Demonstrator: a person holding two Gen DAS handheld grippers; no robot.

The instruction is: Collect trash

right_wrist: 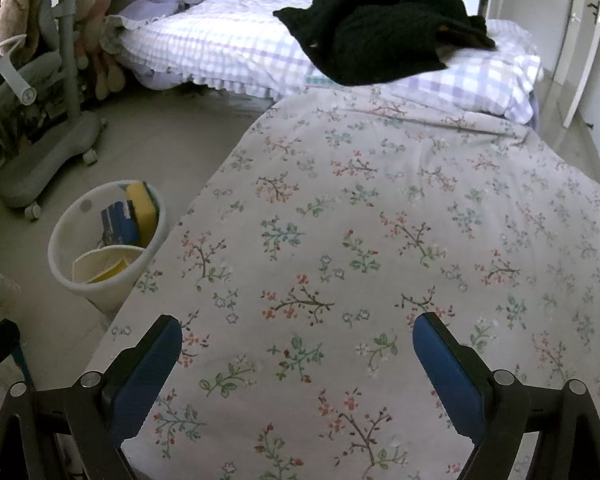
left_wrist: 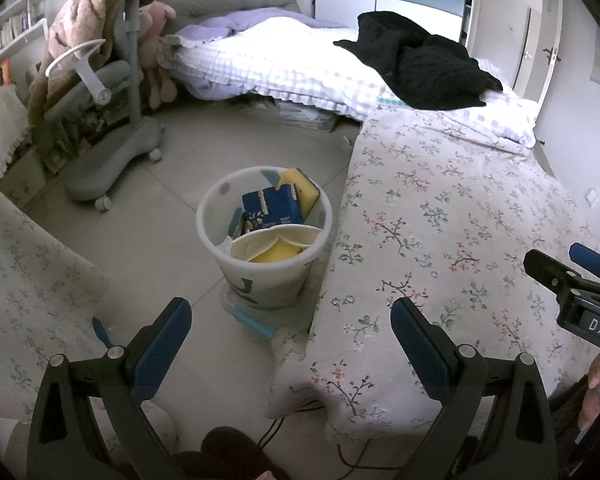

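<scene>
A white trash bin (left_wrist: 220,220) stands on the floor beside the floral-covered table (left_wrist: 440,240). It holds a blue carton (left_wrist: 274,208), a yellow sponge (left_wrist: 304,192) and a cream paper bowl (left_wrist: 276,244). My left gripper (left_wrist: 290,320) is open and empty, above the floor in front of the bin. My right gripper (right_wrist: 298,340) is open and empty over the floral cloth (right_wrist: 380,240); the bin (right_wrist: 60,256) shows to its left. The right gripper's tip also shows in the left wrist view (left_wrist: 572,276).
A grey rolling chair (left_wrist: 100,120) draped with a blanket stands back left. A bed (left_wrist: 300,64) with a black garment (left_wrist: 420,64) lies behind. A blue strip (left_wrist: 256,322) lies on the floor near the bin. A cable (left_wrist: 284,420) runs by the table corner.
</scene>
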